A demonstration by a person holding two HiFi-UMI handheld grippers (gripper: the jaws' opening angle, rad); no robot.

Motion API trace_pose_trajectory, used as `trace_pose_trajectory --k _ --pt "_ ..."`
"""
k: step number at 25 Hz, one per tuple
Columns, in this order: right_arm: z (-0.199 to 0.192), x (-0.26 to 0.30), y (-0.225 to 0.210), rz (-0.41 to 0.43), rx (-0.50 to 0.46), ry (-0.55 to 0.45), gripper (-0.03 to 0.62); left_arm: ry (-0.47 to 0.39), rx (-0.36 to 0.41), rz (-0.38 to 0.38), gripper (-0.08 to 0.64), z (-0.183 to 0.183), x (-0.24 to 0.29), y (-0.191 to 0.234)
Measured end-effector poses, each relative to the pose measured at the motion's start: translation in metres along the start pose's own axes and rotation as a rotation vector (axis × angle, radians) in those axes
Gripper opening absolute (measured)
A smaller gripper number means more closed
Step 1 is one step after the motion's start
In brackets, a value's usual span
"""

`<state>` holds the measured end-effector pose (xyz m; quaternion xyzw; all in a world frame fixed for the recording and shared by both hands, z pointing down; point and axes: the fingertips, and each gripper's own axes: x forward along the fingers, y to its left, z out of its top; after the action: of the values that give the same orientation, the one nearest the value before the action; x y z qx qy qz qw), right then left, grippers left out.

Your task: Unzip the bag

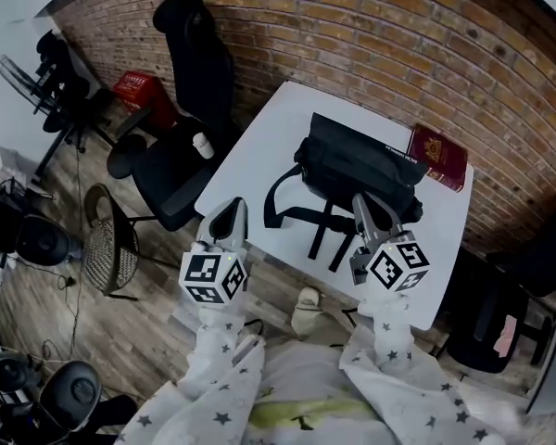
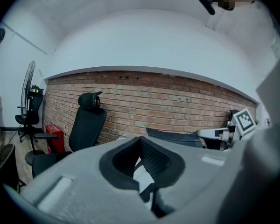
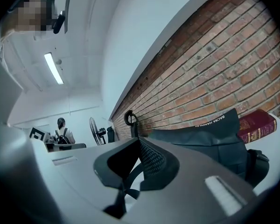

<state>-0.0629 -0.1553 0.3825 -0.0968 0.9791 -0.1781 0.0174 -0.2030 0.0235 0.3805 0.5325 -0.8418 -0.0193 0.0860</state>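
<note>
Bag (image 1: 361, 170) lies flat on far half of white table (image 1: 246, 165). Long axis approx parallel w/ brick wall (image 1: 352, 35), upper-left to lower-right in head view. Straps (image 1: 301, 213) trail toward near edge. Red book (image 1: 437, 156) just beside bag's far right end. Zip can't be made out in any view. Left tongs (image 1: 230, 211) closed, empty, over near-left table corner, apart from bag. Right tongs (image 1: 366, 204) closed, empty. Tips overlap bag's near side, contact unclear.
</note>
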Motion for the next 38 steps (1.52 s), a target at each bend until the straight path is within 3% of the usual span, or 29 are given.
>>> trace_pose_trajectory --k 8,15,19,25,35,38 --pt "-0.011 0.036 -0.011 0.029 0.041 0.008 -0.002 0.043 0.012 -0.052 -0.002 -0.007 0.045 0.007" --pt "-0.037 0.062 -0.005 0.07 0.045 0.072 -0.002 0.089 0.01 -0.137 -0.002 -0.015 0.081 0.009" --pt "-0.055 0.077 -0.004 0.069 0.059 0.118 -0.001 0.123 0.022 -0.222 -0.002 -0.017 0.106 0.005" --pt "-0.084 0.099 -0.007 -0.002 0.07 0.187 0.009 0.189 0.06 -0.377 -0.002 -0.022 0.142 -0.001" --pt "-0.122 0.125 -0.016 -0.158 0.118 0.227 0.115 0.241 0.106 -0.617 -0.002 -0.03 0.187 -0.012" --pt "-0.131 0.131 -0.02 -0.197 0.115 0.245 0.123 0.24 0.115 -0.683 0.032 -0.028 0.198 -0.019"
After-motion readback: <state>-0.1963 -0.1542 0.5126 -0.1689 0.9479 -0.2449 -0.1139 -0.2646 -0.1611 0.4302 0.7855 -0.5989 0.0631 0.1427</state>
